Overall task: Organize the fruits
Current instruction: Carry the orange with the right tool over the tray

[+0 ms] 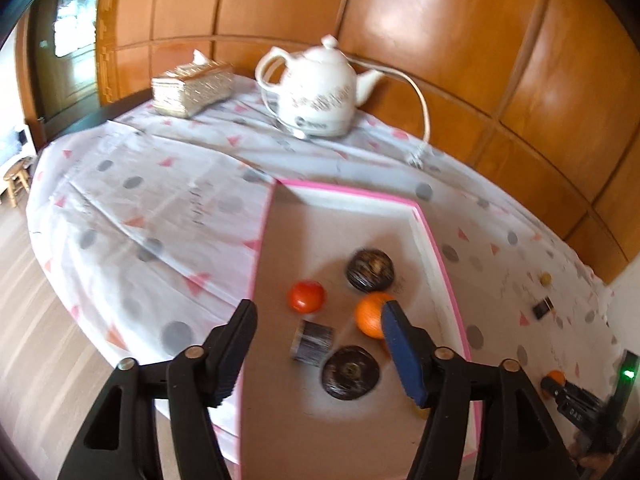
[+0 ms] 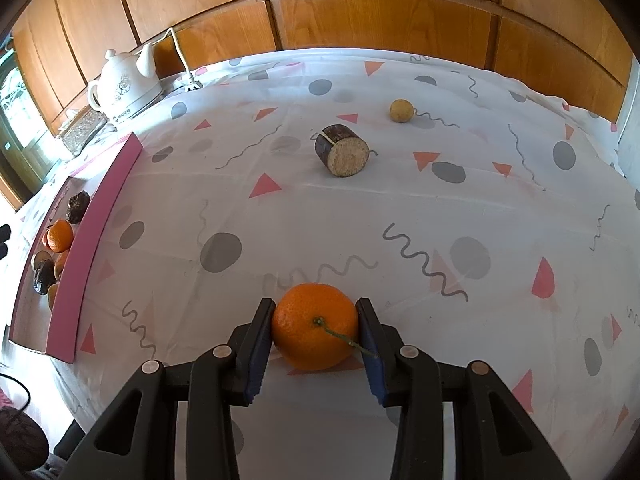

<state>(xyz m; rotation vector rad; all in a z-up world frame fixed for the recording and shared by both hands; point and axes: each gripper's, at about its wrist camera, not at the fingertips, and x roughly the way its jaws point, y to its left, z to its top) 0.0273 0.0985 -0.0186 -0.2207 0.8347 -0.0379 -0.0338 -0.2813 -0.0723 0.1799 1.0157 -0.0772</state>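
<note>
The right gripper (image 2: 316,344) is clenched on an orange (image 2: 315,327) resting on the tabletop (image 2: 400,220), a pad against each side. Farther off lie a dark cylinder (image 2: 341,150) and a small yellow fruit (image 2: 401,110). The left gripper (image 1: 316,344) hangs released and empty over the pink-rimmed box (image 1: 440,256), which holds a tomato (image 1: 306,296), another orange (image 1: 370,315) and 2 dark round fruits (image 1: 370,270).
</note>
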